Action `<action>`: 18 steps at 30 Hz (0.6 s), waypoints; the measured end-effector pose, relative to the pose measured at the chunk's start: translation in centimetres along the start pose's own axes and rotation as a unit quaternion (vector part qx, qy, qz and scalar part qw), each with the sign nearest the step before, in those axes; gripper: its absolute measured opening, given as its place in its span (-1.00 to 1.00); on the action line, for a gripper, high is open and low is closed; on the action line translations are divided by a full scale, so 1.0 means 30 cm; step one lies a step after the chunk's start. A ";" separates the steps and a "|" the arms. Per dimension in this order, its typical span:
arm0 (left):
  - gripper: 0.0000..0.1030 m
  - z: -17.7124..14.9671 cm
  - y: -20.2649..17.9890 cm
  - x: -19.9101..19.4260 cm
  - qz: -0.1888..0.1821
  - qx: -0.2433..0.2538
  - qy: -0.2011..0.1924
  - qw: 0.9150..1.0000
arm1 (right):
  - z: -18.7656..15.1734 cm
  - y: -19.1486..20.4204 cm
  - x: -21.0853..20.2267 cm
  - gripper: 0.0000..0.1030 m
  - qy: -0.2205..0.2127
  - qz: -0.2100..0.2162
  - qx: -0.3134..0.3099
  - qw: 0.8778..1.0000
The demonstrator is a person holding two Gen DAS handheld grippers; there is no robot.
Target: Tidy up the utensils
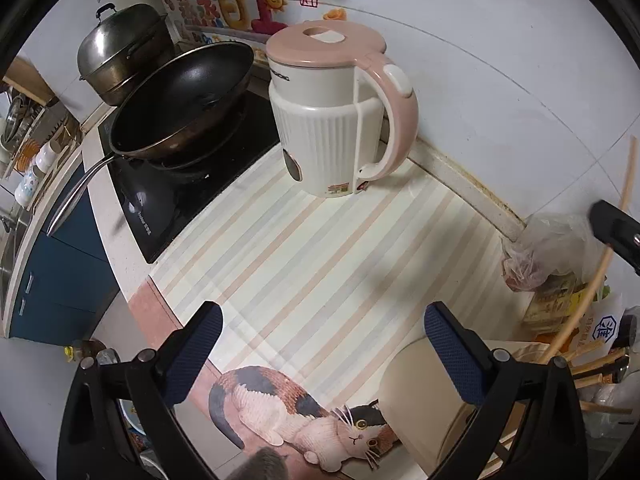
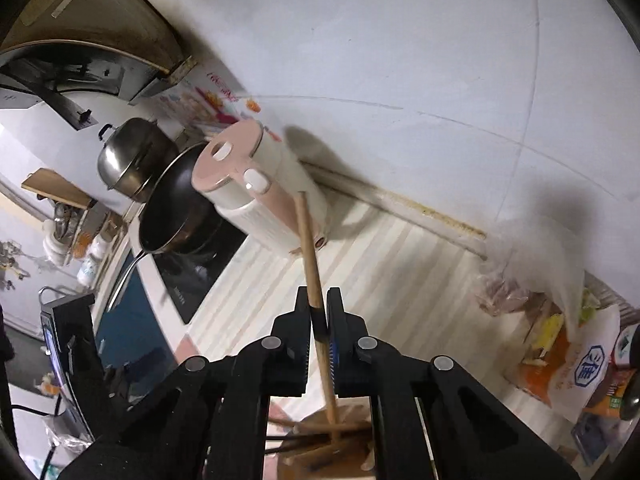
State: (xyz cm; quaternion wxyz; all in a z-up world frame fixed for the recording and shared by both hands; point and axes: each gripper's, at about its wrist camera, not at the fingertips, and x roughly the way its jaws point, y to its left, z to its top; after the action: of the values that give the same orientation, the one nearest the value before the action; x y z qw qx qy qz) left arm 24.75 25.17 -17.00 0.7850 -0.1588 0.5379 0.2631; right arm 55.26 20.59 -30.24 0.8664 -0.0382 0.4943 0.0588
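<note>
The right claw (image 2: pixel 319 312) is clamped on a long wooden chopstick (image 2: pixel 310 248), its two black fingers (image 2: pixel 301 320) pressed against a dark band on the shaft. The chopstick's upper end rises in front of the pink-and-white electric kettle (image 2: pixel 260 192), while its lower end runs down between the claw's arms toward a cluster of other wooden utensils (image 2: pixel 320 436) lying crossed just below the camera. Those are blurred, so I cannot tell what holds them.

The left claw (image 1: pixel 322 332) hangs wide open above the worktop (image 1: pixel 320 248), nothing between its blue-padded fingers (image 1: pixel 452 344). Beneath it lies a striped mat printed with a calico cat (image 1: pixel 304 412). A cream-coloured container (image 1: pixel 416 396) sits partly behind the claw's right finger, and wooden utensil handles (image 1: pixel 596 364) poke out just beyond it. In the left wrist view the held chopstick (image 1: pixel 624 196) curves up along the right edge, gripped by the tip of the other claw (image 1: pixel 612 220).

The kettle (image 1: pixel 340 108) stands upright on the mat against the white wall. Beside it a black wok (image 2: pixel 172 200) rests on a dark cooktop (image 1: pixel 180 192), with a lidded steel pot (image 1: pixel 120 52) behind. Plastic bags and packets (image 2: pixel 560 320) are bunched at the worktop's far right.
</note>
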 end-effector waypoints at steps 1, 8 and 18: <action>1.00 -0.007 0.004 -0.007 -0.004 -0.001 -0.003 1.000 | -0.013 0.001 -0.016 -0.87 -0.014 -0.001 -0.006 1.000; 1.00 -0.070 0.033 -0.092 -0.017 -0.007 -0.047 0.999 | -0.131 0.016 -0.124 -0.86 -0.053 -0.012 -0.055 0.997; 1.00 -0.244 0.061 -0.268 -0.025 0.015 -0.149 0.988 | -0.385 0.010 -0.385 0.71 -0.142 -0.100 -0.045 0.984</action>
State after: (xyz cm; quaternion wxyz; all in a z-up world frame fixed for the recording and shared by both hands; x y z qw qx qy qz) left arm 15.84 20.80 -12.21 0.8653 -0.1195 0.4142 0.2558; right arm 39.56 18.70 -26.18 0.9266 -0.1179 0.3569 -0.0012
